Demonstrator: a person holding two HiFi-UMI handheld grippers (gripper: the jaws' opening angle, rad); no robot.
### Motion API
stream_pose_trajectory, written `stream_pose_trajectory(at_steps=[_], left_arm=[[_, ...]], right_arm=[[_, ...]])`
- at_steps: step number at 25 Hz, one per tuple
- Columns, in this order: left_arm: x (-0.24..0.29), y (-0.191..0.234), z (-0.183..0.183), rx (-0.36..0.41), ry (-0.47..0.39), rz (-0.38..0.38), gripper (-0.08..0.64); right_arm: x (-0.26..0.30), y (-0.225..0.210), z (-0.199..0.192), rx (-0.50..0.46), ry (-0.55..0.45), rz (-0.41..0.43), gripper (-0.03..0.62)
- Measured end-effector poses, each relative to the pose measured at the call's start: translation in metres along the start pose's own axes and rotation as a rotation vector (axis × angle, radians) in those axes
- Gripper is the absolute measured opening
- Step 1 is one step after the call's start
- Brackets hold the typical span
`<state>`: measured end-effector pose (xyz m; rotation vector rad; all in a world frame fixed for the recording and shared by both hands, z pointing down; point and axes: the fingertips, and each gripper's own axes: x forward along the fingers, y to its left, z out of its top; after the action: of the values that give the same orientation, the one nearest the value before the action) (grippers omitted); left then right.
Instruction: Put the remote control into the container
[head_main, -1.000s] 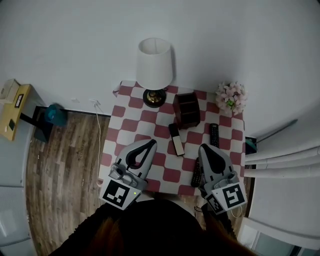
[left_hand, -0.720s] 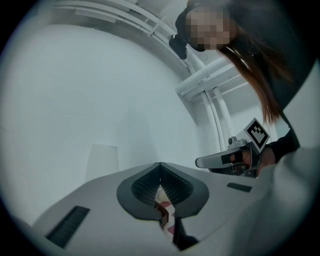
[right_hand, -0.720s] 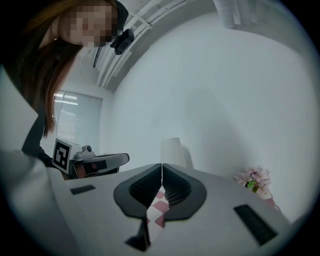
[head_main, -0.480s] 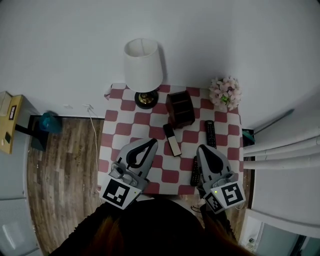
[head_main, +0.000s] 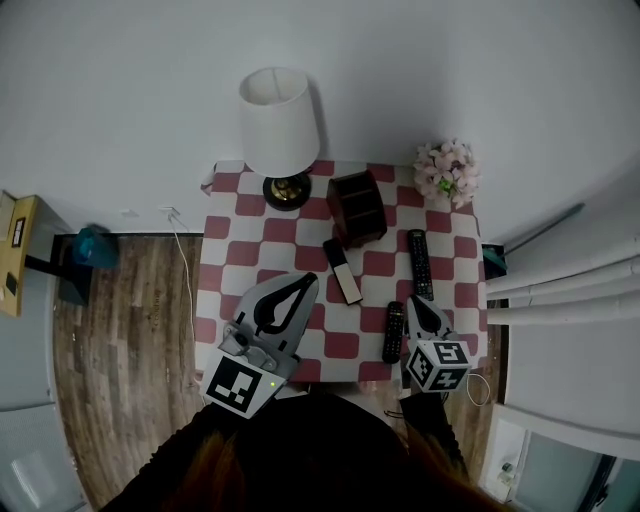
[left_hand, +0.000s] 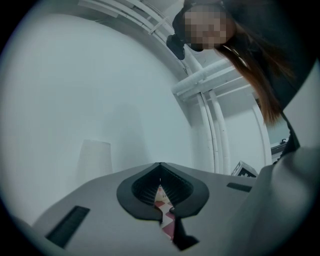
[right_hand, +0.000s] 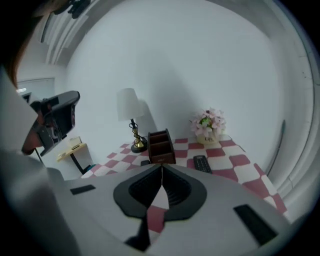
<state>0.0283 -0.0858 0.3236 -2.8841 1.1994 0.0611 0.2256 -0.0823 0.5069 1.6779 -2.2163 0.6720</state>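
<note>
Tongs both closed and empty: left tongs (head_main: 304, 281), right tongs (head_main: 414, 301). The nearest remote control (head_main: 394, 331) lies on the checked counter (head_main: 228, 250), just beside the right tongs and well apart from the wooden container (head_main: 357, 206). Risk: coming down with the tips closed would shove the remote toward the near edge instead of straddling it. Versus a second ago: right tongs lower and pitched down; left tongs unchanged.

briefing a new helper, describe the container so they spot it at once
On the checked table, look at the far side, between the white-shaded lamp and the pink flowers. The container is the dark brown box with open compartments, the only box there.
</note>
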Motion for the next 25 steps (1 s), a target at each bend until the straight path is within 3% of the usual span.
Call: stream_pose_trajectory(at_steps=[6, 12, 16, 21, 25], left_arm=[[-0.002, -0.003, -0.004, -0.020, 0.014, -0.029, 0.008], [-0.003, -0.004, -0.006, -0.032, 0.017, -0.051, 0.008], [-0.004, -0.003, -0.003, -0.030, 0.010, -0.053, 0.008], [-0.007, -0.002, -0.002, -0.032, 0.008, -0.052, 0.008], [-0.010, -0.001, -0.003, -0.028, 0.013, -0.045, 0.009]], right_arm=[[0.017, -0.013, -0.063, 0.027, 0.159, -0.069, 0.017], [0.027, -0.018, -0.094, 0.029, 0.241, -0.119, 0.020], [0.034, -0.022, -0.106, 0.045, 0.290, -0.145, 0.141], [0.042, -0.029, -0.124, 0.100, 0.355, -0.167, 0.217], [0.047, -0.033, -0.135, 0.115, 0.400, -0.175, 0.232]])
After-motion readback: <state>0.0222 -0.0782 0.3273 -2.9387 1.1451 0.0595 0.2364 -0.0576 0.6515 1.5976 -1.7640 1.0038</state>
